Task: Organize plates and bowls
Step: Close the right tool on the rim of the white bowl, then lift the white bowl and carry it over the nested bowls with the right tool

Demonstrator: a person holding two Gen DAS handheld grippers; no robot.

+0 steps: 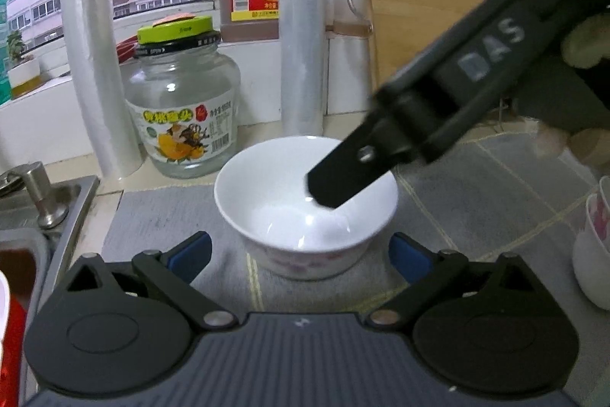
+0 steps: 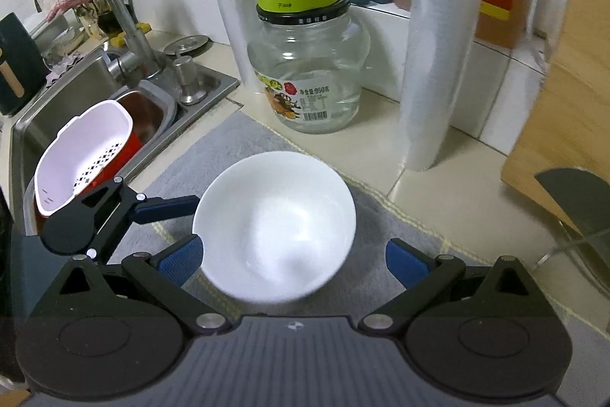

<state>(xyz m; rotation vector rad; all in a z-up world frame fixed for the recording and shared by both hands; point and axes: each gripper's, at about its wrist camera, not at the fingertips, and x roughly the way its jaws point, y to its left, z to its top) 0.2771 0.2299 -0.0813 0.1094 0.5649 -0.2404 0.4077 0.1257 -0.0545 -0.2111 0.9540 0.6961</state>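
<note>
In front of the clear glass jar with the green lid (image 1: 183,102), the left wrist view shows the white ceramic bowl (image 1: 305,208) upright on the grey mat (image 1: 160,216). The left gripper (image 1: 301,256) straddles it, jaws wide, pads apart from it. More bowls (image 1: 594,246) wait, well right of the jar.

From the right wrist, the right gripper (image 2: 293,258) is also wide, nothing gripped; organizing seems barely begun.
</note>
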